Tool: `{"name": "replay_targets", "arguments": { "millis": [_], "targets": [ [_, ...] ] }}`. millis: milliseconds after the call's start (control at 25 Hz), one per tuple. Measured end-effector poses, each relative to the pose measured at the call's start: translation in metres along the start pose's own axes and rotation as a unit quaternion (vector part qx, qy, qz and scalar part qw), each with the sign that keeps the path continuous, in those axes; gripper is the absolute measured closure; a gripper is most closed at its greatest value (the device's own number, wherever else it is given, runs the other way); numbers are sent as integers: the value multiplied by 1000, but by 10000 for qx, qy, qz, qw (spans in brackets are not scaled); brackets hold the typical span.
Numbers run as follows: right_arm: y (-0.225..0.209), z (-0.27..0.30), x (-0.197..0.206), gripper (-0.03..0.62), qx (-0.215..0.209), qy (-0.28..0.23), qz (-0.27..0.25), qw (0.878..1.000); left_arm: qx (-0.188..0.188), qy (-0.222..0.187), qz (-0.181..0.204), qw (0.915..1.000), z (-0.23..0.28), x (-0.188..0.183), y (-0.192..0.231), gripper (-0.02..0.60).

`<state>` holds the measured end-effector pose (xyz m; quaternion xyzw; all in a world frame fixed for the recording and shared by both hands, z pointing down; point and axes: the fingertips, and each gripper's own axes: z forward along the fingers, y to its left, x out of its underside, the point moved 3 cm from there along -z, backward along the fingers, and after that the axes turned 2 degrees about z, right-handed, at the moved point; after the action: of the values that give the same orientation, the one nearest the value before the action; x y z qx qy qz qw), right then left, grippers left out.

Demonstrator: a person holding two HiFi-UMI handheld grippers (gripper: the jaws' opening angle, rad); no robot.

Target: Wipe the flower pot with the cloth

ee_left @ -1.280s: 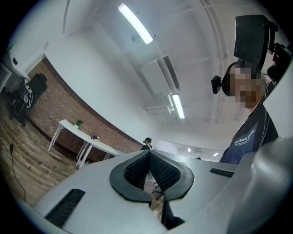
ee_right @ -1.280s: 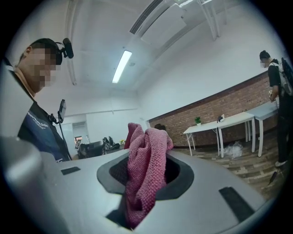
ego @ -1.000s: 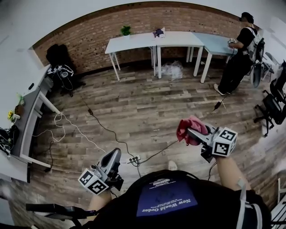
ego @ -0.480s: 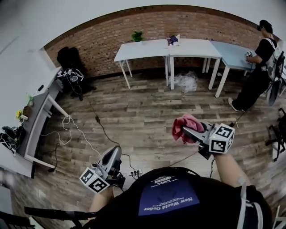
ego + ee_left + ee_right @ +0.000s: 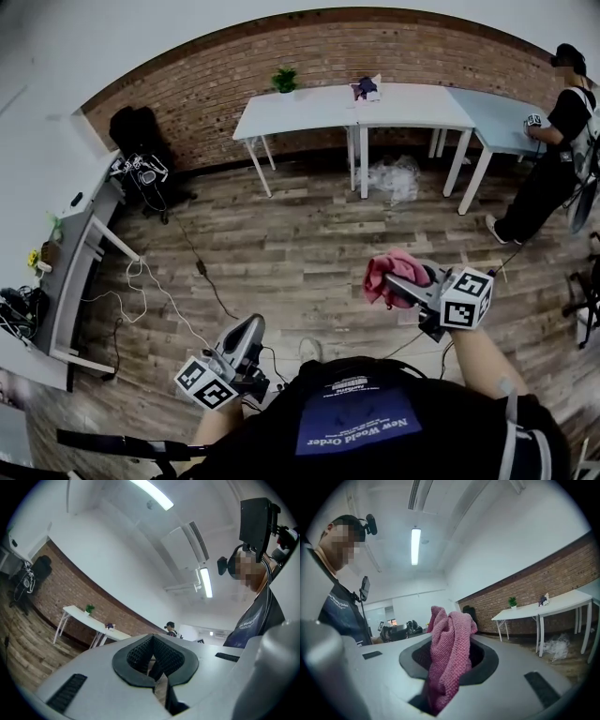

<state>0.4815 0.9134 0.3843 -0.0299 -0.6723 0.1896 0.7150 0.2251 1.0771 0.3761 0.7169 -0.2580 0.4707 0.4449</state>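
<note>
A small potted green plant, the flower pot (image 5: pixel 284 80), stands on a white table (image 5: pixel 309 108) by the brick wall, far across the room. It also shows small in the left gripper view (image 5: pixel 89 608) and the right gripper view (image 5: pixel 513 603). My right gripper (image 5: pixel 394 278) is shut on a pink cloth (image 5: pixel 389 272), which bunches up between the jaws (image 5: pixel 447 653). My left gripper (image 5: pixel 248 333) is held low at the left, its jaws shut with nothing between them (image 5: pixel 152 663). Both grippers are far from the pot.
A second white table (image 5: pixel 422 98) with a small dark object (image 5: pixel 366 89) adjoins the first. A crumpled plastic bag (image 5: pixel 394 178) lies beneath it. A person (image 5: pixel 553 150) stands at the right. Cables (image 5: pixel 187 272) cross the wood floor. A grey desk (image 5: pixel 70 262) lines the left wall.
The whole view has shifted as I walk: the tables and pot have slid right in the picture and look slightly nearer. Both grippers keep their pose, the cloth still held.
</note>
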Motion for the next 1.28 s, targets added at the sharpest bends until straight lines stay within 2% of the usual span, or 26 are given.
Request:
{"name": "replay_targets", "arguments": {
  "millis": [160,320,480,640,920,1160,1280],
  "targets": [
    [-43,54,-29,502,231,-108,-245,9994,403,-34,136,9991,44,-26,71,584],
    [-80,119,-58,502,428,-232,-73,9988,680,168,226,9973,79,-70,146,584],
    [-119,180,-95,502,665,-434,-86,9968,871,193,445,9950,106,-117,219,584],
    [-151,229,-94,502,686,-277,-28,9973,849,227,285,9957,131,-126,280,584],
    [-247,274,-118,502,630,-205,86,9978,672,252,180,9973,198,-127,344,584],
    [-362,333,-155,502,71,-102,11,9999,75,59,296,9995,277,-137,402,584],
    [-414,359,-184,502,-210,-15,-118,9997,-53,-58,357,9993,326,-148,421,584]
  ]
}}
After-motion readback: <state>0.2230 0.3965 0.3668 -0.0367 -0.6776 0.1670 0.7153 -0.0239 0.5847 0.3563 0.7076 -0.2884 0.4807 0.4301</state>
